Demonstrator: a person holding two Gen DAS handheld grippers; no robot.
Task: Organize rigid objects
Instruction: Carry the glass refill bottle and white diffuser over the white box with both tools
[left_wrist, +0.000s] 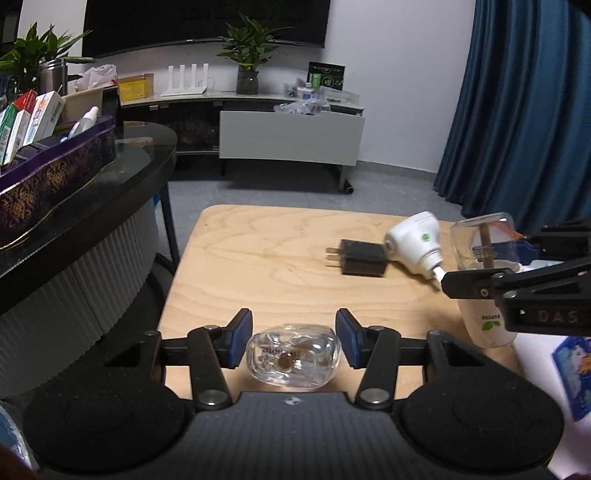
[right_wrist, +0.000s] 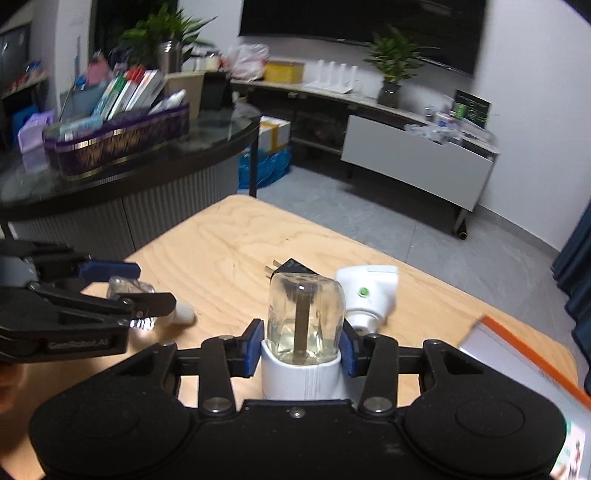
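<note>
A home living room is shown. A wall-mounted television (left_wrist: 207, 22) is seen above a low media cabinet (left_wrist: 291, 136) with potted plants (left_wrist: 251, 48) and blue curtains (left_wrist: 517, 110).

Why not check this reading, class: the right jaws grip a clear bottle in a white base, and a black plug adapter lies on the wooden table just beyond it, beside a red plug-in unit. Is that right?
One detail is wrong: the plug-in unit is white, not red, as the right wrist view shows. The bottle, the black plug adapter and the wooden table are as stated.

Two matte black handheld grippers, left gripper (left_wrist: 294, 338) and right gripper (right_wrist: 302, 345) alike, blue pads (left_wrist: 240, 338) lining angular fingers, silver pivot screws (left_wrist: 213, 397) on linkage arms, round textured discs flanking ribbed bodies, embossed lettering along a side arm
</note>
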